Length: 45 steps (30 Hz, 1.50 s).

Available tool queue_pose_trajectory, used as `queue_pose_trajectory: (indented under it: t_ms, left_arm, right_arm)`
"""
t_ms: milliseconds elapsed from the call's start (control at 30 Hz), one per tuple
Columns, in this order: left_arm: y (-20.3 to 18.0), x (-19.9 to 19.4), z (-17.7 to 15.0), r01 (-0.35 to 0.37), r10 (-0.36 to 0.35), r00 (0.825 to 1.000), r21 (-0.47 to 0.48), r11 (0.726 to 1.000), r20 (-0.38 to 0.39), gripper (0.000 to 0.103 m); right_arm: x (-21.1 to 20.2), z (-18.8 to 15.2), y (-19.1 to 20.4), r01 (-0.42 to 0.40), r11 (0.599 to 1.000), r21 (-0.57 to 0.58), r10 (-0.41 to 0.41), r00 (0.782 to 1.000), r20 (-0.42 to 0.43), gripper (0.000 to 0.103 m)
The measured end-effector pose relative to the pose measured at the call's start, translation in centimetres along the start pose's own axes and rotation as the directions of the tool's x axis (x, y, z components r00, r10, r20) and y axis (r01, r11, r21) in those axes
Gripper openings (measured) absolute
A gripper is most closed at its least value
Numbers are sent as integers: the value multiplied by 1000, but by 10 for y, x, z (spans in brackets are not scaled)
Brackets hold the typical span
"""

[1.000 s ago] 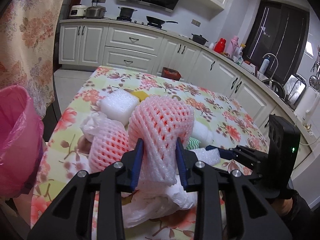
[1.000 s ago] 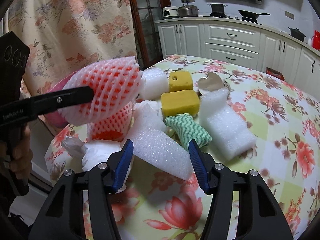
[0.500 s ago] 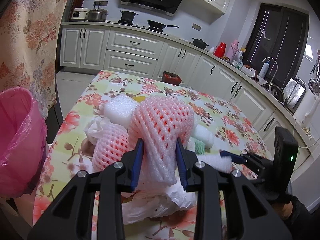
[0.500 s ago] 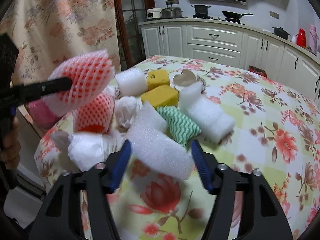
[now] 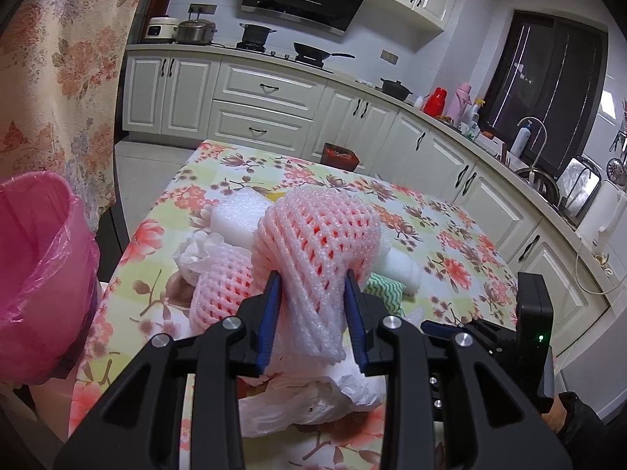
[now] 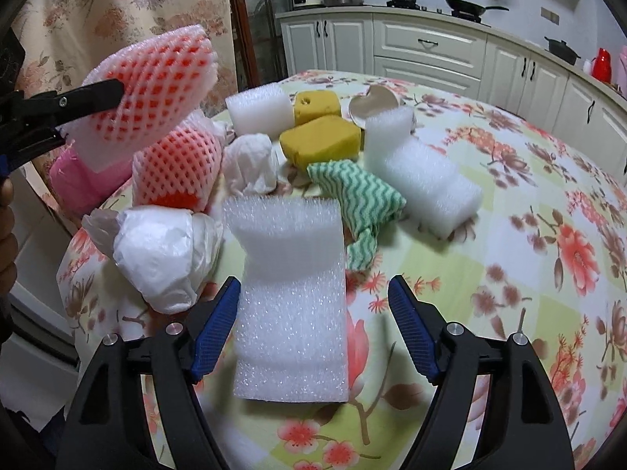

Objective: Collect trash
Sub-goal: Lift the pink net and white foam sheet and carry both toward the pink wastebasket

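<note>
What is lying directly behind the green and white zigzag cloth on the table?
Behind the green and white zigzag cloth lies a yellow sponge block, with a second yellow sponge farther back. The tabletop under the cloth is covered and cannot be seen.

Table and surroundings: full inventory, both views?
foam nets: 2, pink-white; one held above table, one on table
foam blocks: 4, white; one between right fingers, rest on table
sponges: 2, yellow; mid-table
cloth: 1, green-white zigzag; beside sponges
plastic bag: 1, white; near table edge
tissue wad: 1, white; by table net
eggshell: 1, pale; behind sponges
bin: 1, pink liner; left of table
table: 1, floral cloth
left gripper: shut on net
right gripper: open around foam block
</note>
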<state>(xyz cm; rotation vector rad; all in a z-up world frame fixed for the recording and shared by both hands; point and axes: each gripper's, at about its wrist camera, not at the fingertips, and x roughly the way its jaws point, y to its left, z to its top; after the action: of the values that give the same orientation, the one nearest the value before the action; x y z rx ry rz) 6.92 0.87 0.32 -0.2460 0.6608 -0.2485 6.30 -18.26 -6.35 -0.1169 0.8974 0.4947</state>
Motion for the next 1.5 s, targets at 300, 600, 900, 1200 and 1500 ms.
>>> queue_pose_trajectory:
  t_ms: [300,600,900,1200,1500]
  left_arm:
    - [11,-7,0,-31,32,999,-12,999,18,31]
    - [25,-26,8,-73,75,995,-27,997,71,31]
    - [68,-68,20,-198,208,967,-83,977,146,31]
    - [123,-111,28,-361,386,905,-159,919,177,31]
    - [156,-135,26,-494,524,834,-190,849,174,32]
  right_arm:
    - [-8,6,2,18,1000,7,-18,1000,24,50]
    - [-35,42,5,36,998,50,-41,994,99,50]
    - [-44,88,31,22,999,42,-28,988,152,50]
    - [-37,135,87,-22,999,-33,28,982,189,50]
    - [-16,180,156,-106,987,-122,128,972,196,50]
